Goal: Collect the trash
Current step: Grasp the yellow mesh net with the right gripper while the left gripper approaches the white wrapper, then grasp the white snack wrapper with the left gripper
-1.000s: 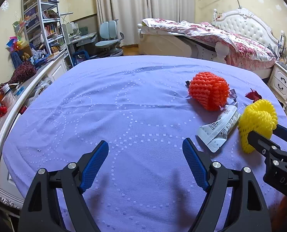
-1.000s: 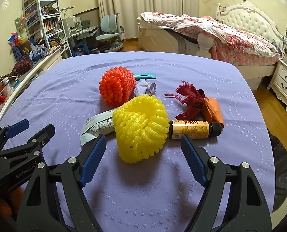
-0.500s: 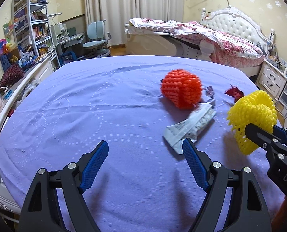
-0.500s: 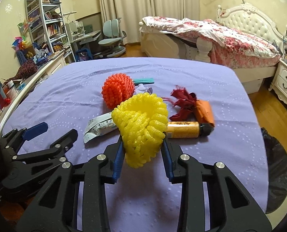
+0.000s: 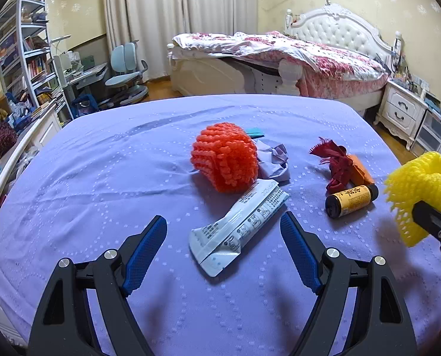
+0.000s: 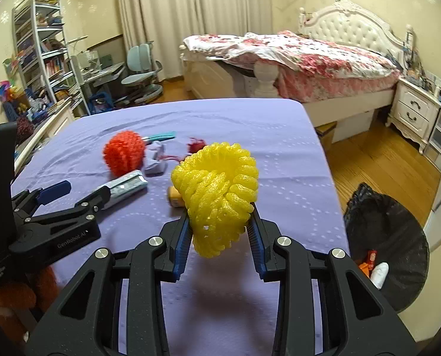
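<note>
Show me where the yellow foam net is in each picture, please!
Left wrist view: the yellow foam net is at the far right edge, lifted above the purple table, pinched by the right gripper.
Right wrist view: the yellow foam net is in the middle, squeezed between the right gripper's blue pads.
Shared landmark: the orange foam net lying on the table.

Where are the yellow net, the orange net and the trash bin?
yellow net (image 6: 217,195), right wrist view, middle of the foam mesh.
orange net (image 5: 224,157), left wrist view, centre of the ball.
trash bin (image 6: 398,225), right wrist view, black liner wall.
</note>
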Action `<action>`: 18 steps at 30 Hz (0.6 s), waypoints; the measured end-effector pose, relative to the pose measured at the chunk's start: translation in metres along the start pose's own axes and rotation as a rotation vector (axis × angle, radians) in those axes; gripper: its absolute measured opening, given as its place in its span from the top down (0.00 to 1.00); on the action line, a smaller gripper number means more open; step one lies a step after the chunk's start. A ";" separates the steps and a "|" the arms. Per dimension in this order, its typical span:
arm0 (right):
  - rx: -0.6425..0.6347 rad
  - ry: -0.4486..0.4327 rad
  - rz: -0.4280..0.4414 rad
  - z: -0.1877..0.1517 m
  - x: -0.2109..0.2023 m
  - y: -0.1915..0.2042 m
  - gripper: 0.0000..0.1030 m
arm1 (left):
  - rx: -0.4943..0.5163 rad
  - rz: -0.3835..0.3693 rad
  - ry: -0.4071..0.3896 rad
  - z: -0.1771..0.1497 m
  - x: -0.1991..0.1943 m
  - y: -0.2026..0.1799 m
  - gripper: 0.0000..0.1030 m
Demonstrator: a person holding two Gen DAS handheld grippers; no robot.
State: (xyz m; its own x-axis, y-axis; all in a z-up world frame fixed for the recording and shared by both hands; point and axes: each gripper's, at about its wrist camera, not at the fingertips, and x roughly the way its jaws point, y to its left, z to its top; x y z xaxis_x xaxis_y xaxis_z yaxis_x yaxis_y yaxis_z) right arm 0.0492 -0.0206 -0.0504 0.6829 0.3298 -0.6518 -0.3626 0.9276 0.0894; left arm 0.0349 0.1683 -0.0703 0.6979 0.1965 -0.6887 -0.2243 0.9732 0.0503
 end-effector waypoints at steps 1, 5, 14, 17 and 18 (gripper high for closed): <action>0.008 0.002 -0.004 0.000 0.000 -0.005 0.67 | 0.008 0.000 0.007 0.000 0.002 -0.003 0.23; 0.041 0.013 -0.017 -0.002 0.004 -0.021 0.67 | 0.039 -0.014 0.050 -0.001 0.014 -0.007 0.32; 0.053 0.025 -0.013 -0.008 0.008 -0.032 0.67 | 0.078 -0.063 0.062 -0.009 0.010 -0.009 0.53; 0.053 0.032 -0.011 -0.010 0.009 -0.032 0.67 | 0.083 -0.071 0.049 -0.014 0.002 -0.010 0.53; 0.053 0.033 -0.011 -0.011 0.009 -0.031 0.67 | 0.080 -0.074 0.048 -0.015 0.001 -0.010 0.53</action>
State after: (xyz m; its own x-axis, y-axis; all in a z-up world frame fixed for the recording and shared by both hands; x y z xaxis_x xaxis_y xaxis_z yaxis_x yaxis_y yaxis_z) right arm 0.0595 -0.0483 -0.0667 0.6652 0.3148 -0.6771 -0.3208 0.9393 0.1215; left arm 0.0280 0.1569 -0.0820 0.6767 0.1198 -0.7264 -0.1170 0.9916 0.0546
